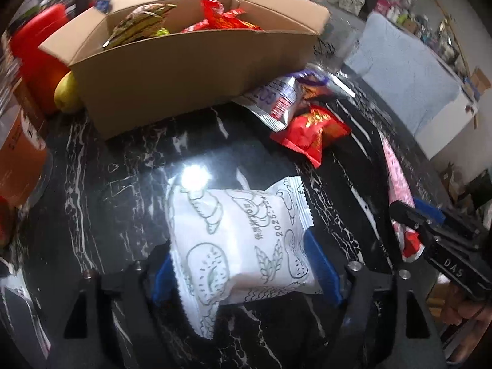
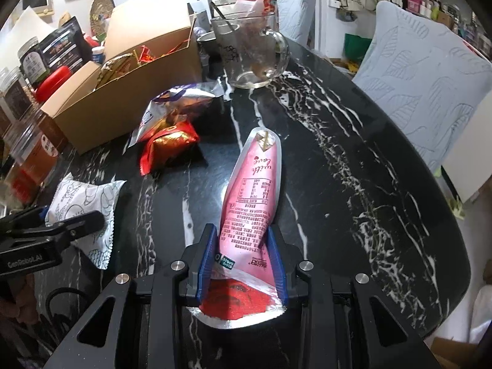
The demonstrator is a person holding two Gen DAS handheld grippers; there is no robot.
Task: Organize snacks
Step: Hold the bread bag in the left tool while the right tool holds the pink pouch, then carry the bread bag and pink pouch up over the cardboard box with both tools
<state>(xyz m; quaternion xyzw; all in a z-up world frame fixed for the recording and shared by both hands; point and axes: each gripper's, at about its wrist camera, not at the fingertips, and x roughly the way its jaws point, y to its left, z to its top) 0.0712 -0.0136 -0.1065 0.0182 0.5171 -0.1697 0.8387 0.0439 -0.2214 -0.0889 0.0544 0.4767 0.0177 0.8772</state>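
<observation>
A white snack packet (image 1: 236,243) printed with line drawings of pastries lies flat on the black marbled tabletop (image 1: 129,160), between the blue pads of the left gripper (image 1: 246,270), just short of an open cardboard box (image 1: 190,70) already holding red and brown wrappers. Whether the pads press on the packet cannot be told; they stand wide on either side of it. The packet looks light, puffed with air and soft, its film likely slick; the judgement is that a hold across its plump middle, not the crimped sawtooth ends, would keep it from sliding out, and a hard squeeze could crush what is inside.

The right gripper (image 2: 243,258) is clenched on a long pink pouch (image 2: 250,196), its jaws pinching the lower part while the far tip reaches out over the tabletop. The pouch appears thin and floppy, likely to droop when carried by one end.

Near the box lie a silver bag (image 1: 276,101) and a small red packet (image 1: 310,132), touching one another. A glass mug (image 2: 252,52) stands farther back on the tabletop in the right wrist view.

The near end of the white packet is cut off behind the gripper body; the box's depth and contents are mostly hidden by its wall. Jars (image 2: 27,141) at the left edge are blurred, their labels unreadable.
</observation>
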